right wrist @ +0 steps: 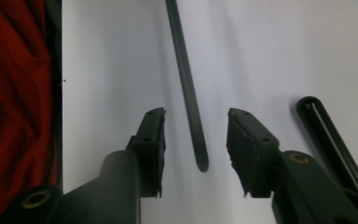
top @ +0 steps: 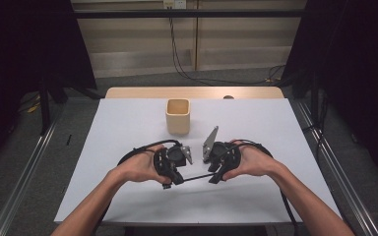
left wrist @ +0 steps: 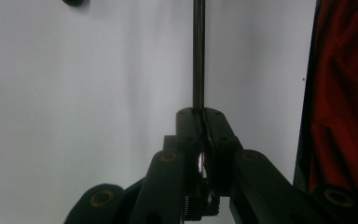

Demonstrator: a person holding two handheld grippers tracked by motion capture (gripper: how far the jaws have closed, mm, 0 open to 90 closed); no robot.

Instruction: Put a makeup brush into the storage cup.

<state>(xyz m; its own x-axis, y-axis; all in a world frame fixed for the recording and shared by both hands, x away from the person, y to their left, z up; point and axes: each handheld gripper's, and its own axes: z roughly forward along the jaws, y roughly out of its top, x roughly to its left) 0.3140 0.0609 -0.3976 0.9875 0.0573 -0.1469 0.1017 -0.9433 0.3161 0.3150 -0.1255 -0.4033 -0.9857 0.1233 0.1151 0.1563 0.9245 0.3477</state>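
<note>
A white table (top: 128, 123) stands in a dim room. Its far edge is bare light wood, and beyond it runs a pale wall panel with black cables hanging down to a grey floor. Dark curtains close in both sides, and metal rails run along the floor on either side of the table.

A square beige cup (top: 178, 116) stands upright near the middle of the table, toward the far side. Its opening faces up; what lies inside cannot be told.

Nearer the person, two hands hold black grippers close together, jaws pointing toward each other. A thin dark rod (top: 197, 176) spans the gap between them, just above the tabletop. The left gripper (left wrist: 201, 122) has its jaws closed tight on one end of the rod, which runs straight away from it. The right gripper (right wrist: 195, 135) has its jaws apart, with the rod's rounded free end lying between the pads and touching neither. A red cloth shows past the table's near edge.
</note>
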